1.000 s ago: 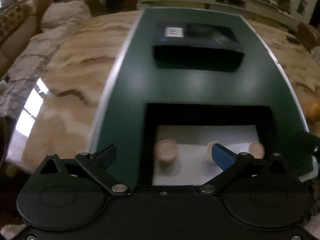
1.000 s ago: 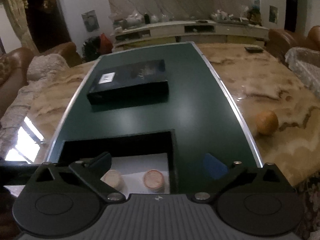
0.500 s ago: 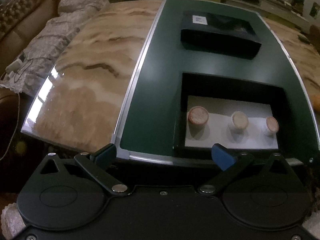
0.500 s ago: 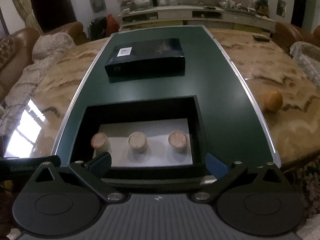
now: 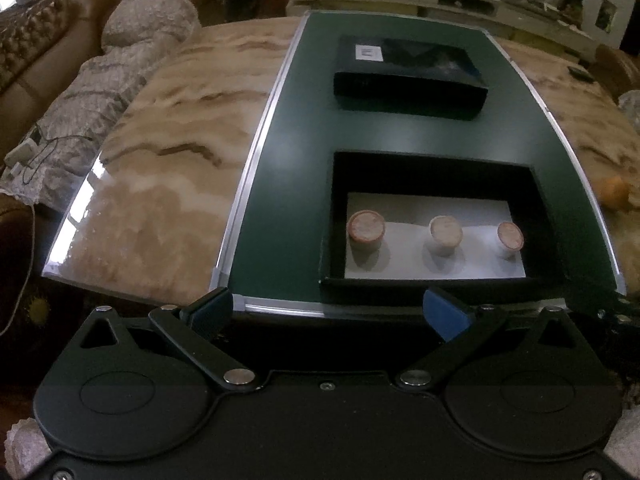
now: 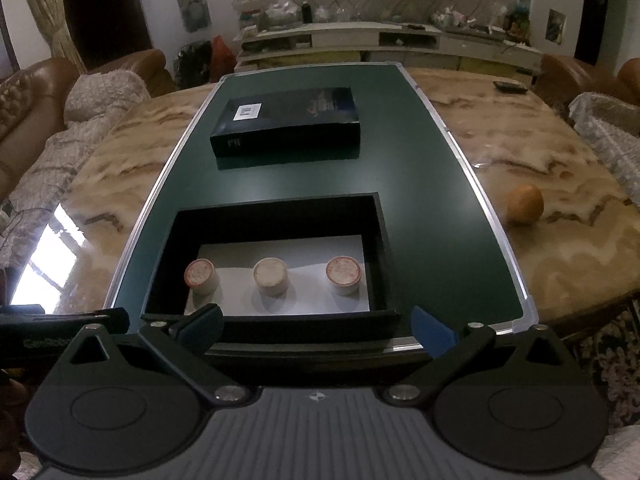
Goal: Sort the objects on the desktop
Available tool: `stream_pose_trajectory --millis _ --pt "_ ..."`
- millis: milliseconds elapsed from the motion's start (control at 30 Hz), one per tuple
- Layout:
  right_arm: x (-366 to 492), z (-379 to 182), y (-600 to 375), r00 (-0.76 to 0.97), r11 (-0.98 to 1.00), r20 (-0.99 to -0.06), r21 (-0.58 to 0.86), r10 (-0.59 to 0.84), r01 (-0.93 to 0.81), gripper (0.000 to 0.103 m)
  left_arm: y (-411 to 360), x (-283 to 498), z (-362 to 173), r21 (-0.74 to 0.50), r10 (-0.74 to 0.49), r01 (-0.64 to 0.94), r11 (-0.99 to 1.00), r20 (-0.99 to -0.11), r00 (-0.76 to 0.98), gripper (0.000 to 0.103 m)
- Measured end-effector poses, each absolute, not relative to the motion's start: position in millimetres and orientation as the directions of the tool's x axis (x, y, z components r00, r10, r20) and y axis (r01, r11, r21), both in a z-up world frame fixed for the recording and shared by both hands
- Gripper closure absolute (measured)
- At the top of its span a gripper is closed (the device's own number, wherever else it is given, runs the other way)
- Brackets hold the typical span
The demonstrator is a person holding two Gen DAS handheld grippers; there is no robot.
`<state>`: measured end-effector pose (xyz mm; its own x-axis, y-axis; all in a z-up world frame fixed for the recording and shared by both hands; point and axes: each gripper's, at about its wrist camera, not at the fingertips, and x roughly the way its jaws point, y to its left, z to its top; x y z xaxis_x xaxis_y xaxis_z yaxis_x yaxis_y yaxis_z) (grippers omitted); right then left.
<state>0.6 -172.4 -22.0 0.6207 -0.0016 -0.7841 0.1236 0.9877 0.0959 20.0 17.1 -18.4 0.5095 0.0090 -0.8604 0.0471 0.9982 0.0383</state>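
An open black box [image 5: 536, 216] [image 6: 380, 236] with a white floor sits near the front edge of a dark green mat [image 5: 288, 184] [image 6: 432, 216]. Three small round cups stand in a row inside it: left [image 5: 366, 230] [image 6: 201, 276], middle [image 5: 445, 234] [image 6: 271, 276], right [image 5: 509, 238] [image 6: 343, 274]. A closed dark box [image 5: 408, 76] [image 6: 288, 122] with a white label lies farther back on the mat. My left gripper [image 5: 326, 312] is open and empty, held off the table's front edge. My right gripper [image 6: 316, 328] is open and empty, just before the box.
The mat lies on a marble table [image 5: 160, 160] [image 6: 560, 200]. An orange [image 6: 525, 204] [image 5: 614, 192] rests on the marble right of the mat. A remote [image 6: 510, 87] lies at the far right. Sofas with throws [image 5: 80, 92] flank the table.
Both grippers have pulled back and up from the open box, so the whole box and all three cups now show. Both stay open and empty.
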Motion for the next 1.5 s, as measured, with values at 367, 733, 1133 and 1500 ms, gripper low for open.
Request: stream_pose_trajectory --millis 367,733,1133,1500 --pt "-1 -24 -173 0.621 0.988 -0.784 0.101 0.004 0.12 0.0 13 17 -18 0.043 0.011 0.051 0.998 -0.861 0.508 0.0" --pt "-1 -25 -174 0.61 0.988 -0.792 0.101 0.008 0.119 0.0 11 18 -18 0.052 0.013 0.062 0.997 -0.861 0.508 0.0" --pt "6 -31 -172 0.597 0.989 -0.802 0.091 0.002 0.12 0.0 11 24 -22 0.054 0.014 0.066 0.996 -0.868 0.496 0.0" --pt "14 -40 -173 0.578 0.989 -0.816 0.09 0.004 0.12 0.0 13 29 -29 0.048 0.011 0.065 0.997 -0.876 0.481 0.0"
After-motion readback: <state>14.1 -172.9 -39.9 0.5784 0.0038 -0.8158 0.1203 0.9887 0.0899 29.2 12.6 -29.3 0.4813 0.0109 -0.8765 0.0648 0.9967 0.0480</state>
